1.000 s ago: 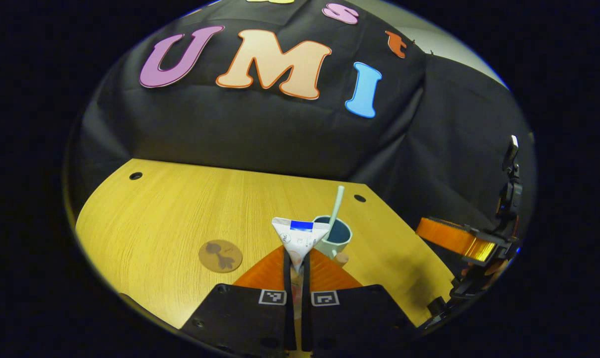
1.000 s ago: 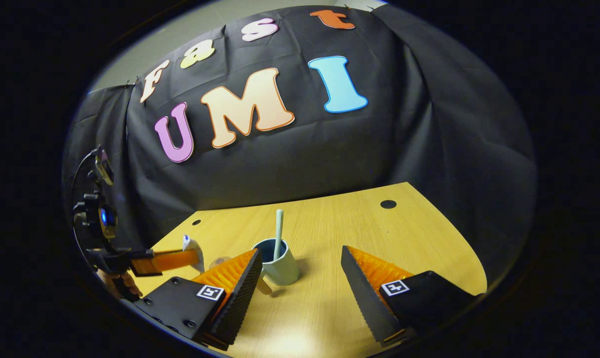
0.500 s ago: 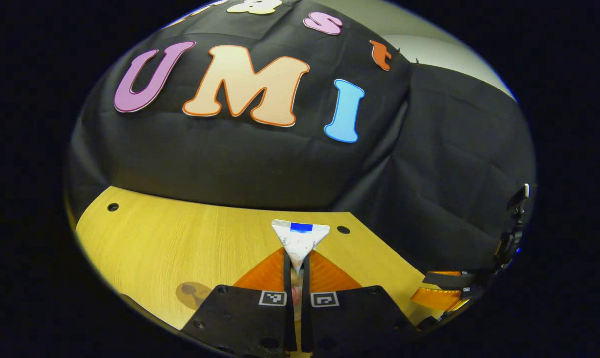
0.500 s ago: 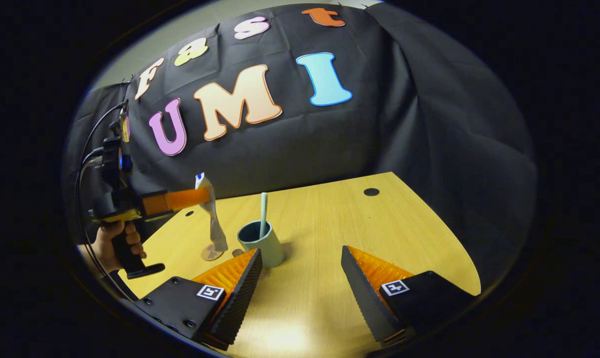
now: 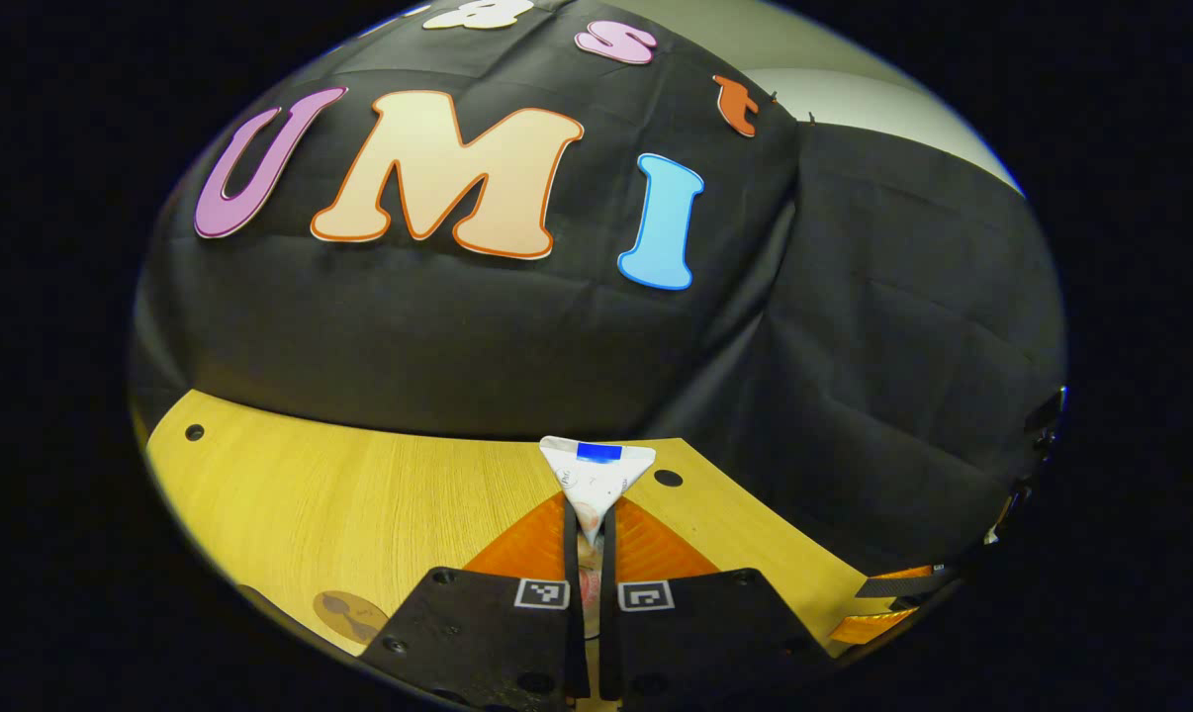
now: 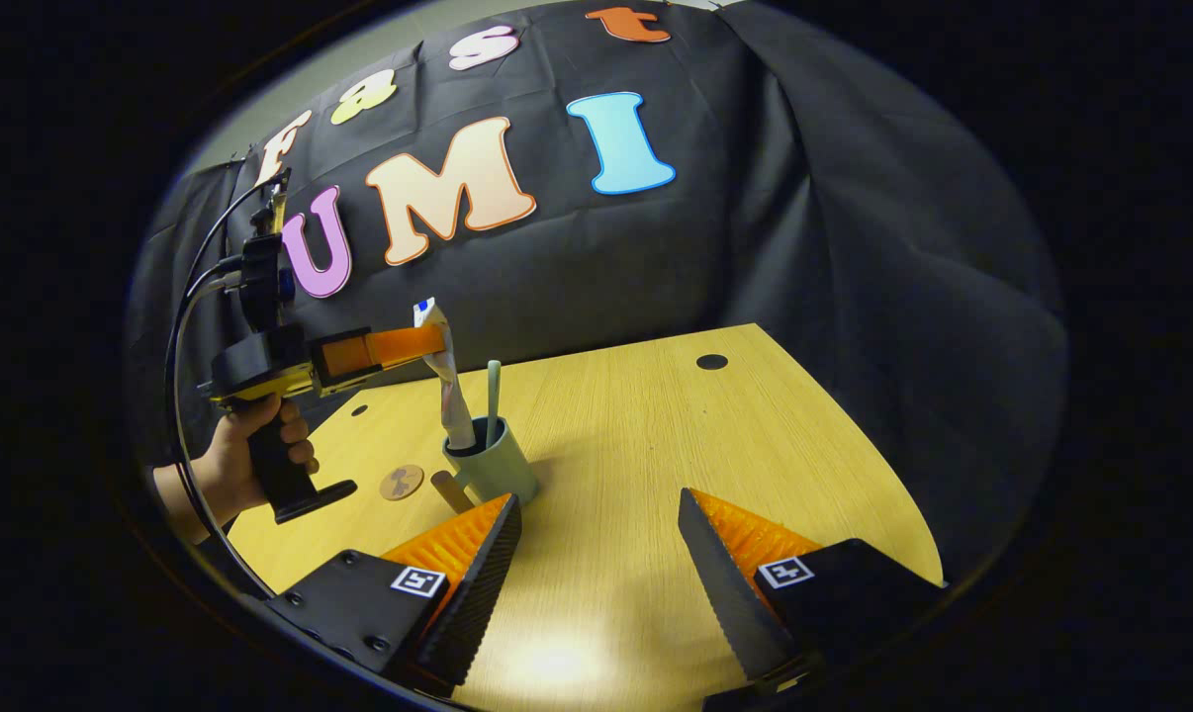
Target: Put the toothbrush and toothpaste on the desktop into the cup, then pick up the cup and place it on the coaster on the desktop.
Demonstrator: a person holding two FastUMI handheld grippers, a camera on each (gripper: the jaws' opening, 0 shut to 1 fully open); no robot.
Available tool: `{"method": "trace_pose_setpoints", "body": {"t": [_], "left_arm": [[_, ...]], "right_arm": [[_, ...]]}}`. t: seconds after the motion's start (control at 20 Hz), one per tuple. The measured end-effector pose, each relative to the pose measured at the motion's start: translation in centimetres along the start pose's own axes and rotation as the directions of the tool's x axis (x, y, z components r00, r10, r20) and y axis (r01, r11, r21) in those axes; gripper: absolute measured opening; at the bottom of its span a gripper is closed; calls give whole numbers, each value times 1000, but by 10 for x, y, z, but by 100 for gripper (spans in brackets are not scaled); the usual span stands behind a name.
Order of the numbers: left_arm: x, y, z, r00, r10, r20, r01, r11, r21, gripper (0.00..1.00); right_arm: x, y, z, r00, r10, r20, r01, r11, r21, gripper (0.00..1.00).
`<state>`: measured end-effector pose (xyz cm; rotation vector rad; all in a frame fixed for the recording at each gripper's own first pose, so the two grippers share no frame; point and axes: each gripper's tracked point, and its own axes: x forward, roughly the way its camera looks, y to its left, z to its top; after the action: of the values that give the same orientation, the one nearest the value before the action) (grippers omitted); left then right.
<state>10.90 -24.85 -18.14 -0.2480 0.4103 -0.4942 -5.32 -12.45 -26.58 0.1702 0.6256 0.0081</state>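
The left gripper (image 5: 587,529) is squeezed tight on the toothpaste (image 5: 596,475). In the right gripper view, the tube (image 6: 446,371) hangs straight down with its bottom end in the cup (image 6: 493,465); it may be touching the rim, but that is hard to see. The toothbrush (image 6: 492,400) stands in the cup too. The coaster (image 6: 401,482) lies just beside the cup on the table (image 6: 676,445). The right gripper (image 6: 596,554) hangs low with its fingers wide apart, holding nothing.

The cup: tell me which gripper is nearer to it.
Left. The left gripper holds the toothpaste right above the cup, its lower end in the cup's mouth; the right gripper waits open, nearer the table's front edge.
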Motion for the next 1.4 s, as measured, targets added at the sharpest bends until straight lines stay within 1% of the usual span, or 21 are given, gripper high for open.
{"method": "trace_pose_setpoints", "body": {"t": [0.15, 0.3, 0.4, 0.45, 0.55, 0.7, 0.75, 0.95, 1.05, 1.1, 1.15, 1.2, 1.25, 1.4], "left_arm": [[4, 13, -1, 998, 53, 30, -53, 998, -16, 4], [4, 17, -7, 997, 74, 28, -73, 997, -22, 4], [1, 17, -12, 997, 76, 15, -75, 996, -45, 7], [2, 14, -15, 998, 61, 12, -60, 996, -71, 21], [-8, 12, -15, 997, 69, 25, -66, 992, -104, 57], [-26, 19, -13, 992, 118, 37, -116, 991, -69, 87], [-32, 22, -14, 990, 133, 36, -131, 990, -61, 95], [-70, 35, -9, 978, 199, 53, -198, 980, -29, 95], [-92, 42, -5, 972, 225, 74, -226, 974, 5, 95], [-103, 47, -5, 970, 233, 75, -235, 972, 26, 95], [-114, 50, -5, 968, 238, 79, -243, 969, 46, 95], [-123, 55, -6, 967, 244, 74, -249, 966, 68, 95], [-133, 60, -9, 966, 248, 67, -253, 964, 86, 95], [-158, 79, -8, 963, 258, 75, -266, 957, 115, 95]], "right_arm": [[6, 0, 5, 1000, 6, 2, -6, 1000, -3, 98], [10, 1, 4, 1000, 14, -4, -14, 1000, -10, 98], [13, 1, 5, 1000, 19, -8, -19, 1000, -7, 98], [15, 2, 6, 1000, 24, -9, -24, 1000, -5, 98], [18, 6, 8, 999, 39, -7, -39, 999, -8, 98], [22, 13, 12, 998, 70, -2, -70, 997, -19, 98], [25, 17, 13, 997, 83, -6, -83, 996, -18, 99], [35, 37, 16, 988, 143, -64, -142, 989, 30, 98], [45, 51, 12, 977, 163, -135, -158, 986, 48, 98], [48, 56, 12, 972, 164, -165, -156, 986, 61, 94], [52, 64, 13, 965, 166, -201, -153, 985, 79, 98], [55, 70, 12, 957, 164, -241, -145, 985, 96, 94], [58, 76, 11, 947, 162, -277, -136, 985, 110, 98], [72, 94, 9, 926, 136, -353, -108, 989, 100, 98]]}}
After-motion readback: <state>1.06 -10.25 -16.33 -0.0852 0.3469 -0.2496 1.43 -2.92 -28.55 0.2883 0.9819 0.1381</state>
